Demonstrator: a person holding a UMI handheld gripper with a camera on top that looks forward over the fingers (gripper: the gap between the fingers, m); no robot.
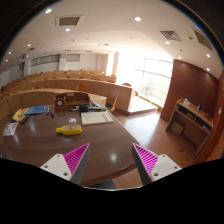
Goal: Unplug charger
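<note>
Starting at the left: a long brown table (60,150) curving away, scattered with small stuff. A white sheet of paper (11,129) near the edge, something blue (35,111) just beyond it, a yellow object (69,129) nearer the middle, too small to name for sure. Further back, a dark boxy thing (70,99) sitting upright on the tabletop, and beside it some pale papers (97,117). Rows of wooden benches (60,76) behind, lecture-hall style.

Moving to the centre: gripper (111,160) hovering above the near table edge, fingers spread wide apart, nothing between the pads (76,158), nothing touched.

On to the right: bright windows (150,75), a stretch of wooden floor (150,125), then a low shelf unit (188,118) against a dark panelled wall.

And the charger? Not identifiable anywhere here. No plug, socket or cable clearly in sight; possibly among the clutter on the table, but impossible to say which item.

Progress call: barely begun, by the look of it. Target still to be found, approached, gripped and pulled out. All of it left.

Writing and brands: none readable on anything.
</note>
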